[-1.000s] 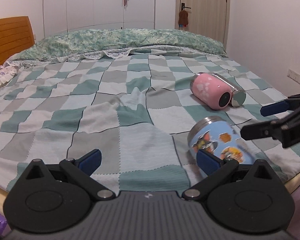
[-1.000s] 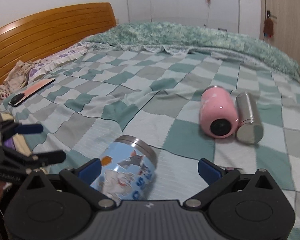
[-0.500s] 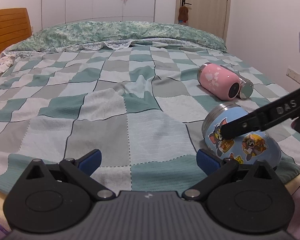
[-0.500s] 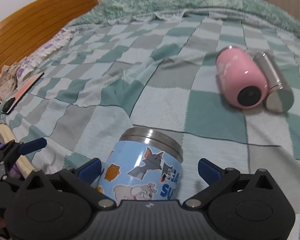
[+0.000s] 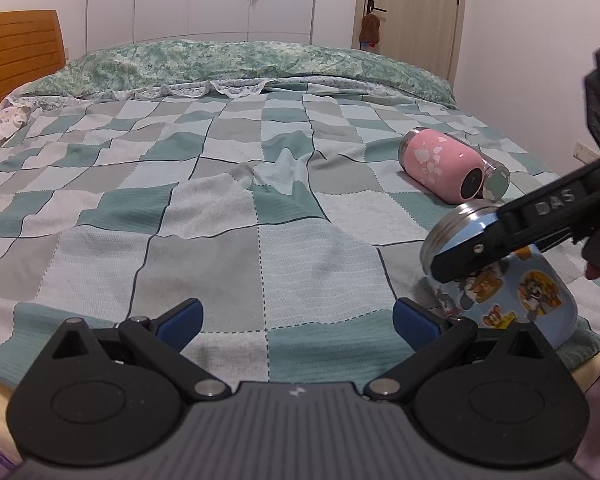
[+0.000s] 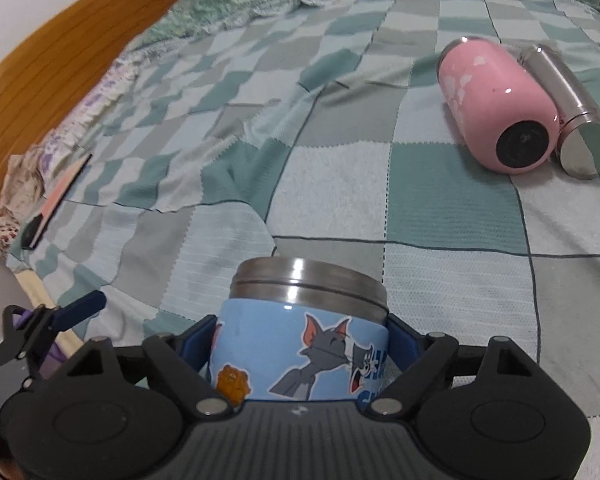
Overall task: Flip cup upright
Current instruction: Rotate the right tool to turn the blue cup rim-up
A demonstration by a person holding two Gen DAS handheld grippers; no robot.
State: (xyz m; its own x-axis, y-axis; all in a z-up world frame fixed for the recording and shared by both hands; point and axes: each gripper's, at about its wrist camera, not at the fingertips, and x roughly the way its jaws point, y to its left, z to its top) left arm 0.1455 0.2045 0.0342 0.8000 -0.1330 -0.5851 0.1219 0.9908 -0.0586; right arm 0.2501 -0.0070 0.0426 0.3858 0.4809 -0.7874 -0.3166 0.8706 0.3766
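Observation:
A light blue cartoon cup with a steel rim lies on its side on the checked bedspread near the bed's front edge; it also shows in the left wrist view. My right gripper has its blue pads pressed on both sides of the cup's body, and its finger crosses the cup in the left wrist view. My left gripper is open and empty, left of the cup, over the bedspread.
A pink cup and a steel bottle lie side by side farther back on the bed. A phone and a pink card lie near the wooden headboard. The bed's front edge is just below the blue cup.
My right gripper has moved forward around the blue cup and closed on it. The left gripper shifted slightly and stayed open.

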